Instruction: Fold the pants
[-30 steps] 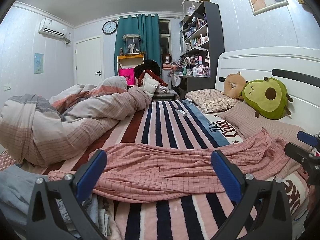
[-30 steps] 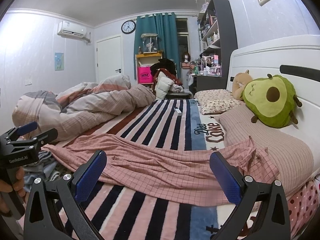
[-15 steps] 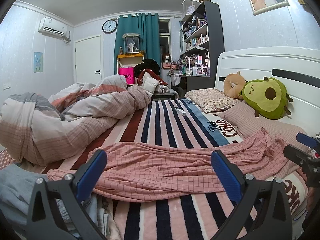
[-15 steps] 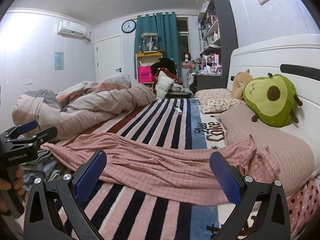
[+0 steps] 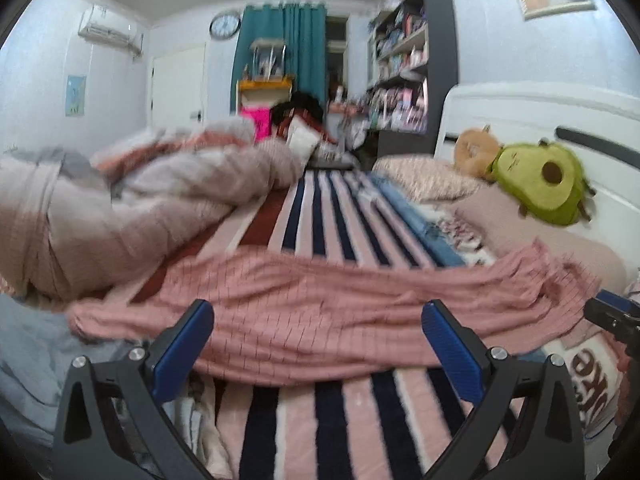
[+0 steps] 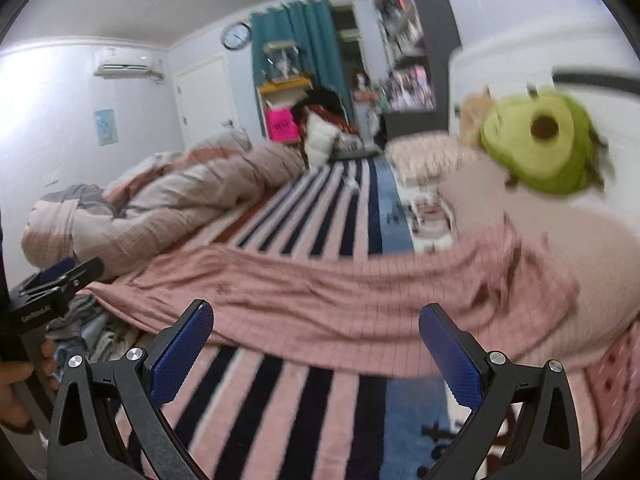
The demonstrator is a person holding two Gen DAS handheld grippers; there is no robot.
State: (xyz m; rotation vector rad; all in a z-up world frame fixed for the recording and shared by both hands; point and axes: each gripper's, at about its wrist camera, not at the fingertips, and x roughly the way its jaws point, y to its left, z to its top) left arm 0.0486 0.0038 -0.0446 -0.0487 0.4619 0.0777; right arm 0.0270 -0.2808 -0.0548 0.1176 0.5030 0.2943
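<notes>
Big striped bed [image 5: 320, 420] under you, rumpled duvet [image 5: 140, 200] heaped along its far left, so the near side is your working space. The pink checked pants [image 5: 340, 312] lie spread crosswise on it, wrinkled, not yet folded, one end running up onto the pillow [image 6: 560, 240] by the avocado plush [image 6: 536, 148]. Your left gripper [image 5: 318, 344] hovers just short of their near edge, jaws spread wide, nothing in them. Your right gripper [image 6: 316, 344] too: jaws spread, empty, pants just ahead. My read: you're lining up to pinch that near edge.
</notes>
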